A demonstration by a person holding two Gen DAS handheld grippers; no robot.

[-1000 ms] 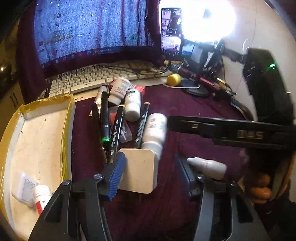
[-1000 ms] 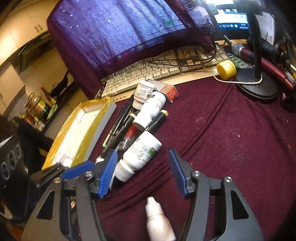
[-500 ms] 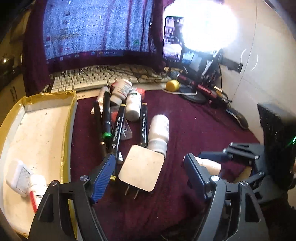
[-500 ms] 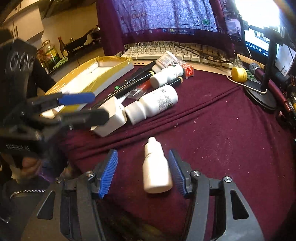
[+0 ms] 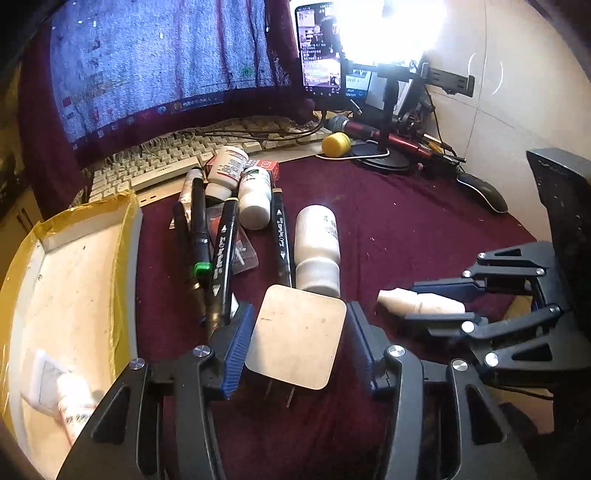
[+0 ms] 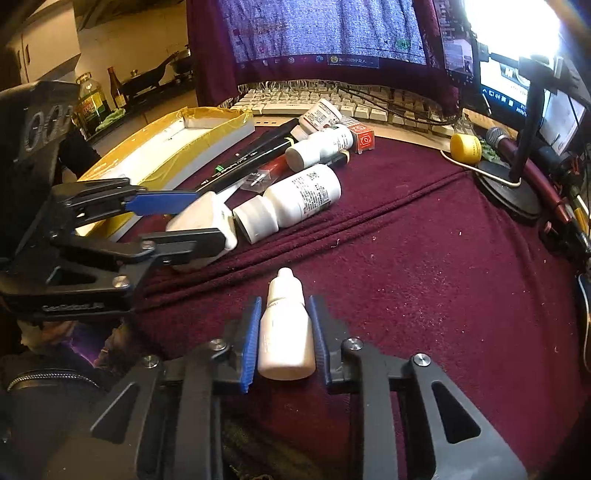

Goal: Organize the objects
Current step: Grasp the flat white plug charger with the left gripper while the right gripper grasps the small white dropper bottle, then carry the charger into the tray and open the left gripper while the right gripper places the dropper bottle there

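Where both close: charger (image 5: 295, 338) between left tool (image 5: 297, 339) pads.

A maroon cloth (image 6: 424, 258) covers the bench, and a similar cloth drapes the lit monitor (image 5: 155, 66) at the far side, above a pale keyboard (image 5: 177, 155). A glaring lamp (image 5: 395, 29) washes out the far right, beside a pale tiled wall (image 5: 517, 92). Far left, a dim kitchen counter holds bottles (image 6: 88, 103) and a pan (image 6: 147, 81).
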